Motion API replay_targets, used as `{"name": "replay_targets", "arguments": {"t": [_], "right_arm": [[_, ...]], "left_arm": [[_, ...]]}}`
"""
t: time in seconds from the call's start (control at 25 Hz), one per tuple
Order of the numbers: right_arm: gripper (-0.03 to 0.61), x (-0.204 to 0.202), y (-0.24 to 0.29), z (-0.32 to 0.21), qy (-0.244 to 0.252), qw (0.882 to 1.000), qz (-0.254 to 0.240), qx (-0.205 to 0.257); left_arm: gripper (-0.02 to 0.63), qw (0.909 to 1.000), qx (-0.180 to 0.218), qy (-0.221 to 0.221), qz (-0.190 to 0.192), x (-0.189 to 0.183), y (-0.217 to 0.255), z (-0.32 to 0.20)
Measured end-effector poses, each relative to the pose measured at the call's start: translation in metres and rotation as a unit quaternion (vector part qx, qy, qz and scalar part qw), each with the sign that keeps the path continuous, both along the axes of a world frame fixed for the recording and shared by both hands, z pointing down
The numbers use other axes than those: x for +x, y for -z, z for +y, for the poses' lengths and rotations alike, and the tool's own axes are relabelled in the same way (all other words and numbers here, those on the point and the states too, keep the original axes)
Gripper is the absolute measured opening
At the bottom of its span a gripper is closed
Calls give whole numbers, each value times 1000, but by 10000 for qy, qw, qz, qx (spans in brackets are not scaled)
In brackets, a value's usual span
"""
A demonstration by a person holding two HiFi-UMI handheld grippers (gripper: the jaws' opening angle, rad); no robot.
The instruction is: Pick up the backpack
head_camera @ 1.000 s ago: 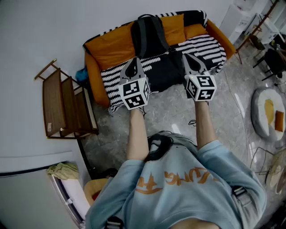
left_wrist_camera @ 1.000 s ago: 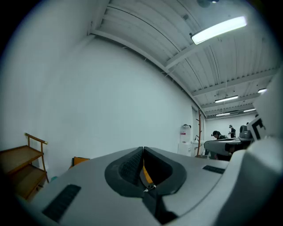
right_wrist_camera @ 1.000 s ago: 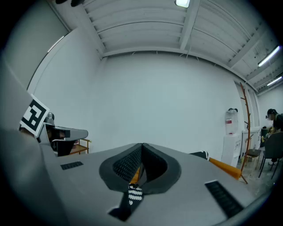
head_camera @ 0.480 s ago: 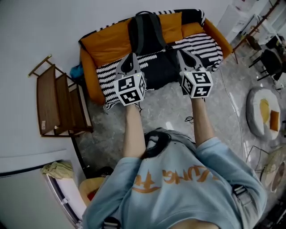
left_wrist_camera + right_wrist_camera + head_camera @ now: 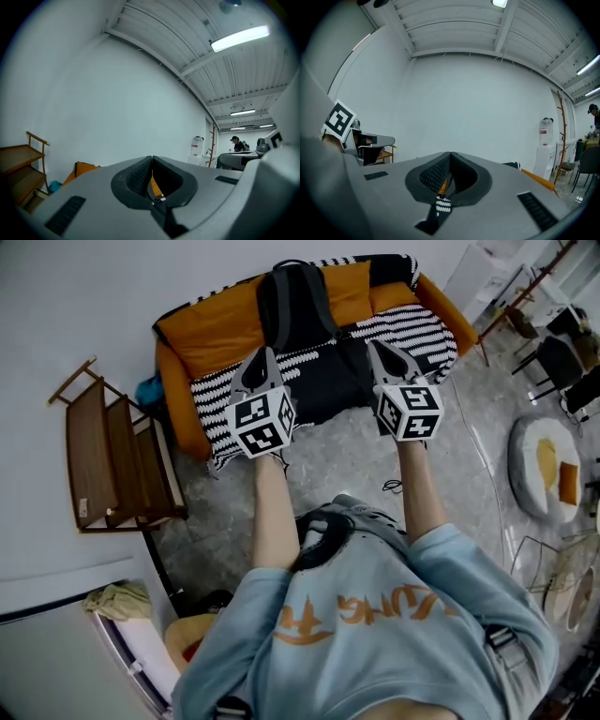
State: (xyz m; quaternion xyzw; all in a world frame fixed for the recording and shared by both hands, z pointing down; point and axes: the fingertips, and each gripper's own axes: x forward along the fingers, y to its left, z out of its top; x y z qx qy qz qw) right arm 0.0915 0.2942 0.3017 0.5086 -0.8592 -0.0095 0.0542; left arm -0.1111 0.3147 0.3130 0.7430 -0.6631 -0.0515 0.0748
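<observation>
A black backpack (image 5: 292,307) with grey straps leans upright against the orange back cushions of a sofa (image 5: 199,337), on a black-and-white striped cover (image 5: 417,329). My left gripper (image 5: 262,357) is held level in front of the sofa, below and left of the backpack, jaws shut and empty. My right gripper (image 5: 377,346) is level to the backpack's right, also shut on nothing. In the left gripper view the tips (image 5: 151,158) meet; in the right gripper view the gripper (image 5: 450,153) is likewise closed. Neither touches the backpack.
A wooden shelf rack (image 5: 111,460) stands left of the sofa by the white wall. A round floor cushion (image 5: 546,465) lies at the right. Chairs (image 5: 566,360) and a water dispenser (image 5: 546,140) are further right. People work at a desk (image 5: 239,146) far off.
In the head view the sofa, backpack and both grippers have drifted slightly left and up. Both grippers stay shut, side by side.
</observation>
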Motion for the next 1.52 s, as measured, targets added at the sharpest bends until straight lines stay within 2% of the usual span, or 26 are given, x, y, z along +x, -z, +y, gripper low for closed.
{"name": "replay_targets", "arguments": {"t": [0.6, 0.92, 1.24, 1.52], "right_arm": [[-3, 17, 8, -13, -220, 9997, 133, 11], [-2, 16, 3, -38, -176, 9998, -4, 27], [-2, 17, -12, -99, -131, 9996, -224, -71], [-2, 49, -27, -189, -209, 9991, -324, -194]], "left_arm": [[21, 9992, 61, -136, 369, -1, -4, -16], [21, 9996, 56, -41, 283, -9, -9, -36], [21, 9996, -74, 225, 150, -24, -18, -88], [21, 9994, -252, 208, 76, 2, -38, -173]]}}
